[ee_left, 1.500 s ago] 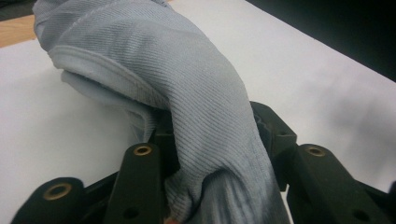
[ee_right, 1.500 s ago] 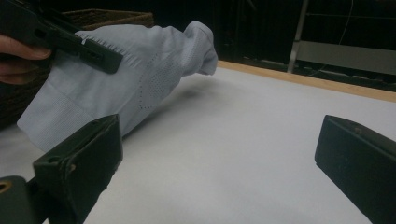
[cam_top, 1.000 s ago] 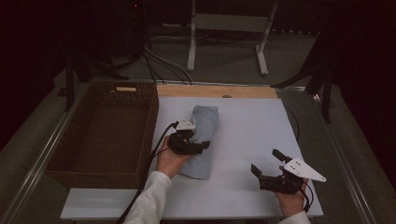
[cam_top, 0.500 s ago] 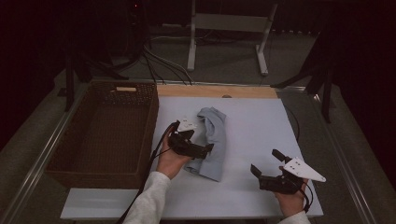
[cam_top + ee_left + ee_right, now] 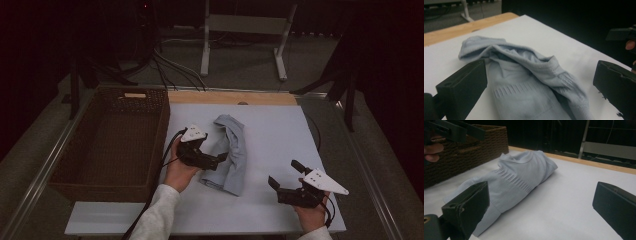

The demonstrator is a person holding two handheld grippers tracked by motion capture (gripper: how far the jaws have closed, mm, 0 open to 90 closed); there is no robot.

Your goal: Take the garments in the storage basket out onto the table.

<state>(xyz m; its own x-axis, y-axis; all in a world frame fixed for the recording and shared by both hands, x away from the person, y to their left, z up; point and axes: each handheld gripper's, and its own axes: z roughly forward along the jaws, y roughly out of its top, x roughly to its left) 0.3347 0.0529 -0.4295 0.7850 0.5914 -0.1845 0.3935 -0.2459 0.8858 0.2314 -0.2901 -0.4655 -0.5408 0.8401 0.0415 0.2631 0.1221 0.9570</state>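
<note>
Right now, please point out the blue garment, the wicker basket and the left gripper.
blue garment (image 5: pixel 231 155): high view, middle of the cloth.
wicker basket (image 5: pixel 165 122): high view, its right wall.
left gripper (image 5: pixel 223 157): high view, between its open jaws.

- Dim high view; the background across the top falls into near black.
- The white surface is evenly lit, without glare.
- The near black jaws are blurred at the bottom of both gripper views.

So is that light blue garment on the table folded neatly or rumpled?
Rumpled. The light blue garment lies in a loose, bunched heap on the white table, its top layer flopped over in uneven folds.
</note>
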